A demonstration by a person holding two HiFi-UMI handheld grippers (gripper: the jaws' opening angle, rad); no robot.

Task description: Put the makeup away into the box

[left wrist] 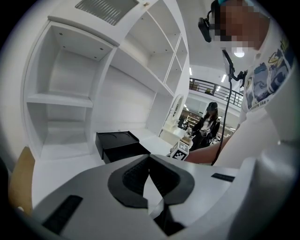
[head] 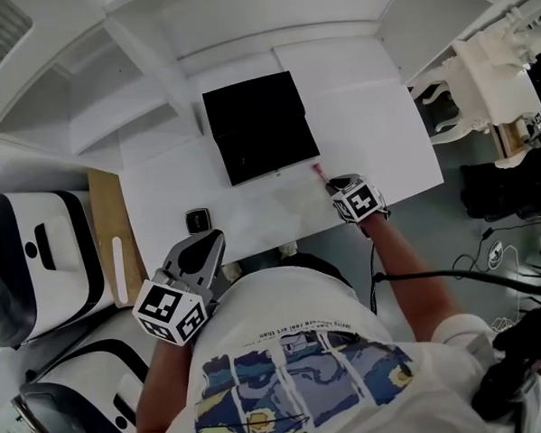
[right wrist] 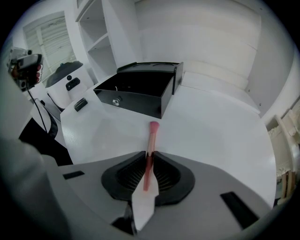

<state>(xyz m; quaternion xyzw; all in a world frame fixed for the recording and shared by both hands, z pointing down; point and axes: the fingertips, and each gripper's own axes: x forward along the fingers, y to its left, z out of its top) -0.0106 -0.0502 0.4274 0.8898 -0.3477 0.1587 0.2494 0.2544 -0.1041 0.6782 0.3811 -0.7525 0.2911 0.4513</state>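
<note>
Pinched the pink makeup brush [right wrist: 152,136] by its handle in the right gripper [right wrist: 149,154], near the open box [right wrist: 136,102], with the left gripper [left wrist: 150,158] pressed together, empty; judged liable to swivel or slip from so narrow a hold.

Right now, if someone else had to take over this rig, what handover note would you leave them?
Left gripper: fingers together, empty, held close to the person's body.
Right gripper: fingers shut on the pink makeup brush, over the white table, just short of the box.
Black box: open, mid-table.
Small black item: on the table's near side; cannot tell what it is.
Done: brush gripped.
Left: set the brush in the box and release; probably the black item next, if it is makeup.
</note>
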